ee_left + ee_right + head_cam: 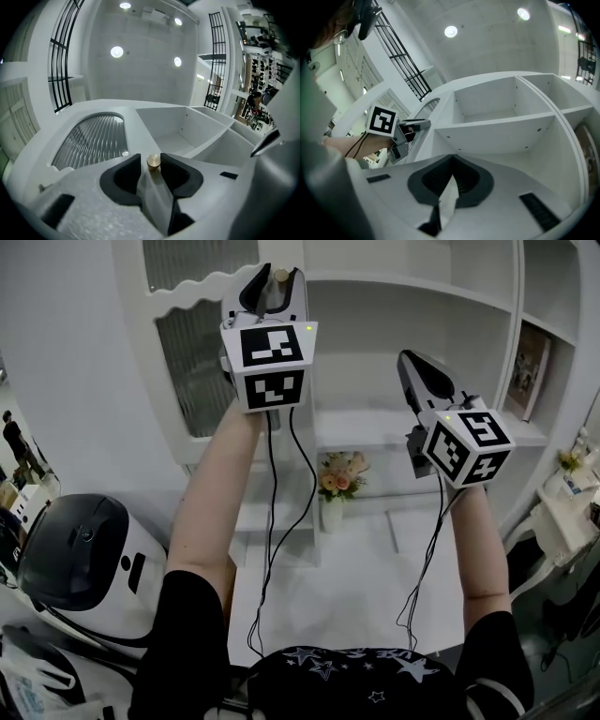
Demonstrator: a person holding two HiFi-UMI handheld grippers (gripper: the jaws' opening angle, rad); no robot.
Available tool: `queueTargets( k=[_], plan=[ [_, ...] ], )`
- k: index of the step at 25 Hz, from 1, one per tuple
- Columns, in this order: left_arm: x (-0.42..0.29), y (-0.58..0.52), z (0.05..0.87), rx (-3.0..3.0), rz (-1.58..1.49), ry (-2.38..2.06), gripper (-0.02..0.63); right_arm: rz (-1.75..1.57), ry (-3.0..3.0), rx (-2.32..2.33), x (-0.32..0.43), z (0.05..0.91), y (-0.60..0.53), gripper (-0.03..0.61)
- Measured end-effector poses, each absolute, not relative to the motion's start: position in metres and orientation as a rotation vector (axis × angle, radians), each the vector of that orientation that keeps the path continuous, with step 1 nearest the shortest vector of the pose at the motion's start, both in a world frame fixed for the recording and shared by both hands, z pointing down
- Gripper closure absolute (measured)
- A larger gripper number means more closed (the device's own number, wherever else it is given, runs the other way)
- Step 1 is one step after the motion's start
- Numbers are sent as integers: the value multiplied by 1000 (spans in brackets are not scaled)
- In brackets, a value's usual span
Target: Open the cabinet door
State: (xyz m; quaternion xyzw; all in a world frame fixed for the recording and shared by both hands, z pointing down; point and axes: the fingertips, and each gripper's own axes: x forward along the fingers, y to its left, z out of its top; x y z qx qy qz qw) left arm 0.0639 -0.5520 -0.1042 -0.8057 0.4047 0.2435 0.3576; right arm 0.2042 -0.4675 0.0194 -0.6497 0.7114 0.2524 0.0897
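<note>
The white cabinet door [202, 362] has a ribbed glass panel [93, 140] and a small brass knob [279, 276] near its right edge. My left gripper [275, 274] is raised to that knob [153, 161], which sits between the two black pads. The right pad lies against it and a thin gap shows on the left side. The door looks slightly ajar from the shelf unit. My right gripper [414, 360] hangs in front of the open shelves [501, 122], shut with nothing in it [452, 159]. The left gripper's marker cube [382, 121] shows in the right gripper view.
A vase of flowers [337, 488] stands on the lower ledge between my arms. A framed picture [530, 367] leans in the right shelf bay. A white machine with a black dome [75, 549] sits at lower left, and a white desk [572, 507] at far right.
</note>
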Motion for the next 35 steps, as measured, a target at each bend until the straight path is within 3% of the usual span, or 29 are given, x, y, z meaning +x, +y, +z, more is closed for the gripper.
queueTargets(
  k=[2,15,35],
  plan=[
    [67,-552,-103,-2093,634,1058,518,726,2122,-1916,210,23,-462,572],
    [55,-526,-103,-2244,678,1082,522,713,2227,-1706,221,25,-431,572],
    [9,-476,-99,-2388,700,886,537,743,2278,-1671,136,34,-405,572]
  ],
)
